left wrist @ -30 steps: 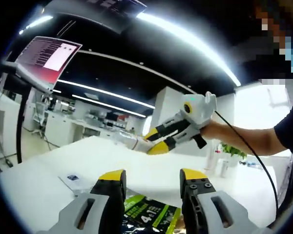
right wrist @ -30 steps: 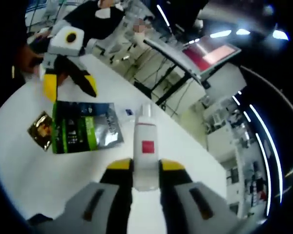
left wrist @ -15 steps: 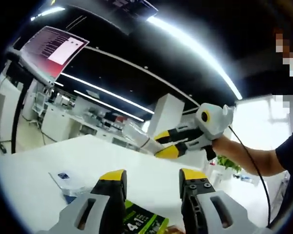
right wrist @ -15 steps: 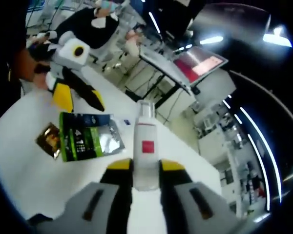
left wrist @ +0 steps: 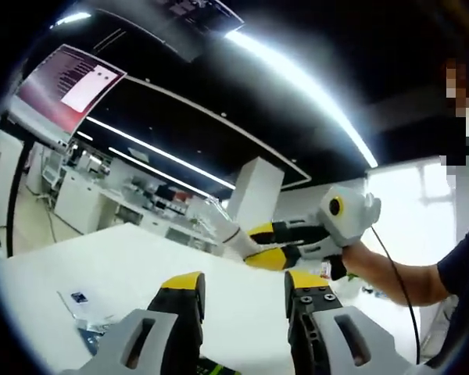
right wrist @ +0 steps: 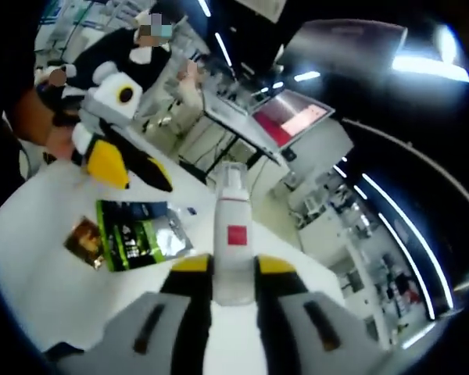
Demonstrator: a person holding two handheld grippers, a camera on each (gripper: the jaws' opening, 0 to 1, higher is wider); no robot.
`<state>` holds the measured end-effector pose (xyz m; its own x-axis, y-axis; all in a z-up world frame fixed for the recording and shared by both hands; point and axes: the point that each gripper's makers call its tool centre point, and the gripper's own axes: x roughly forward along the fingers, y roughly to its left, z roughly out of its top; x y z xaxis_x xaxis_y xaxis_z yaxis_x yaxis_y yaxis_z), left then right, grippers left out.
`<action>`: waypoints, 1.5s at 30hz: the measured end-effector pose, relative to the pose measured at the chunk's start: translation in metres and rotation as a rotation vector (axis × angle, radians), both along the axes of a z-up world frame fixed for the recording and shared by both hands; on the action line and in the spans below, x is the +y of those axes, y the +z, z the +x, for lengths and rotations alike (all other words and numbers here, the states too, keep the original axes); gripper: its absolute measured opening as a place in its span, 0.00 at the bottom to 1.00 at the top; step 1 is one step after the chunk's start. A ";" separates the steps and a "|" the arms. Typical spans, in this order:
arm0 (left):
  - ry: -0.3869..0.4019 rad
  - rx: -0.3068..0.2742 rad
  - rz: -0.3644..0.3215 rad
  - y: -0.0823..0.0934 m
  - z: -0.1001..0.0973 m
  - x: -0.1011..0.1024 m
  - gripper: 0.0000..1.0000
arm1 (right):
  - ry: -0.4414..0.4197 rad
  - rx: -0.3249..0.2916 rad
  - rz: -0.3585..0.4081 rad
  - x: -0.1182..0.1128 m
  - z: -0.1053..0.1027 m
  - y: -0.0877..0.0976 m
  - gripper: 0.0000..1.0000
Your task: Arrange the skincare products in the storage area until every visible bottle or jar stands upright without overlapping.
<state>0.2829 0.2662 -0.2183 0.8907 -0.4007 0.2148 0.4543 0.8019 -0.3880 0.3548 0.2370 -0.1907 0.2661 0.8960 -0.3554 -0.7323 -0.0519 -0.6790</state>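
Aloft, right gripper (right wrist: pixel 233 269) gripping white bottle (right wrist: pixel 232 242)

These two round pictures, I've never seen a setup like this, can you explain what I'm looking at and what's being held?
A person holds a two-jaw gripper in each hand, each carrying a fisheye camera looking along its own jaws. In the right gripper view, the right gripper is shut on a white bottle with a red label, lifted above a white table. On the table lie a green-and-silver pouch and a small brown sachet. The left gripper hangs over them, jaws apart, holding nothing. The left gripper view looks across the table at the right gripper and bottle.
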 end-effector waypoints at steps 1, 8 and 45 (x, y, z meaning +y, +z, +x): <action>-0.002 -0.003 -0.001 0.002 0.000 -0.001 0.40 | -0.002 0.002 0.016 -0.001 -0.002 0.002 0.18; -0.004 -0.027 -0.007 0.018 -0.004 -0.003 0.39 | -0.028 0.010 0.111 -0.007 -0.003 0.011 0.18; -0.095 -0.133 -0.003 0.085 -0.006 -0.060 0.38 | -0.191 0.009 0.540 -0.061 -0.039 0.059 0.18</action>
